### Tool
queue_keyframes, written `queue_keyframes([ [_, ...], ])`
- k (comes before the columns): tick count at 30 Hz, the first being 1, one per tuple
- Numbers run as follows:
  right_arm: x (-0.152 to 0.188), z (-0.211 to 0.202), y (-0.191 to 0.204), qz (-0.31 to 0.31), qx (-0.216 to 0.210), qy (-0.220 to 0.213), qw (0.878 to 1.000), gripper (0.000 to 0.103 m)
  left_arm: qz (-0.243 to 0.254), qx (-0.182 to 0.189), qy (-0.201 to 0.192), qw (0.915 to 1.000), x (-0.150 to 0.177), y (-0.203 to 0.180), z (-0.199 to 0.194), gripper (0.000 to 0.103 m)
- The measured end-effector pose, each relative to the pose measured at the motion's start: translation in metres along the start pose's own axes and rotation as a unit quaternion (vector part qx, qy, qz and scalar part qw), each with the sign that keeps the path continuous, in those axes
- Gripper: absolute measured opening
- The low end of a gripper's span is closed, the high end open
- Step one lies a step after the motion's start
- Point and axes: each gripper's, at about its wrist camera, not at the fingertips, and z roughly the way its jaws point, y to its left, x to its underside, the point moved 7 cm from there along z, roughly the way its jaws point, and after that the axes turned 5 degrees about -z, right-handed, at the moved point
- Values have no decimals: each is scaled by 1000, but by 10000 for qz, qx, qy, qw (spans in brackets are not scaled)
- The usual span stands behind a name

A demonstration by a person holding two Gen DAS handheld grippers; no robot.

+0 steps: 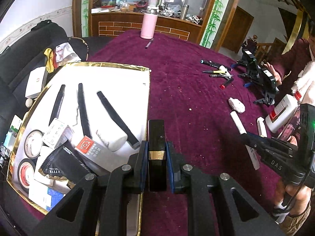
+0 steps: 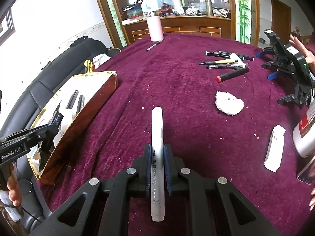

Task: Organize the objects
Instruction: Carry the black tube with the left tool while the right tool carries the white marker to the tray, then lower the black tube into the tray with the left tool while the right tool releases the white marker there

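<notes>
Lying lengthwise between right hand-held gripper (image 2: 157, 165) pads, white marker (image 2: 157, 129) clamped

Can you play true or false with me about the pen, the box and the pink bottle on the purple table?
1. The right gripper is shut on a white pen. True.
2. The pink bottle lies on its side. False: it stands upright at the far end of the table.
3. The left gripper is open with nothing in it. False: its fingers clamp the corner of the gold-edged box.
4. The box is empty. False: it holds black sticks, tape rolls and small packets.
5. A bunch of pens lies on the purple cloth. True.
</notes>
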Motion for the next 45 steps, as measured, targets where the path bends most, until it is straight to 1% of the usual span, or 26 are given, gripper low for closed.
queue_keyframes([
  [6, -6, 0, 3, 6, -18, -37, 10000, 13, -26, -34, -34, 10000, -4, 7, -3, 17],
  [11, -19, -1, 17, -88, -122, -134, 9998, 13, -61, -96, -117, 9999, -11, 16, -10, 17],
  [22, -39, 10, 60, -374, -421, -181, 9983, 13, -313, -290, -268, 9987, -28, 56, -25, 17],
  [32, -49, 22, 86, -502, -593, -118, 9969, 13, -506, -375, -258, 9977, -37, 88, -26, 17],
  [36, -56, 28, 100, -466, -809, -84, 9956, 13, -528, -413, -209, 9975, -44, 98, -23, 17],
  [42, -74, 41, 134, -419, -1356, 0, 9899, 14, -697, -389, -53, 9968, -60, 117, -7, 17],
  [45, -80, 49, 145, -412, -1505, 74, 9877, 14, -781, -461, 7, 9959, -69, 129, 0, 17],
])
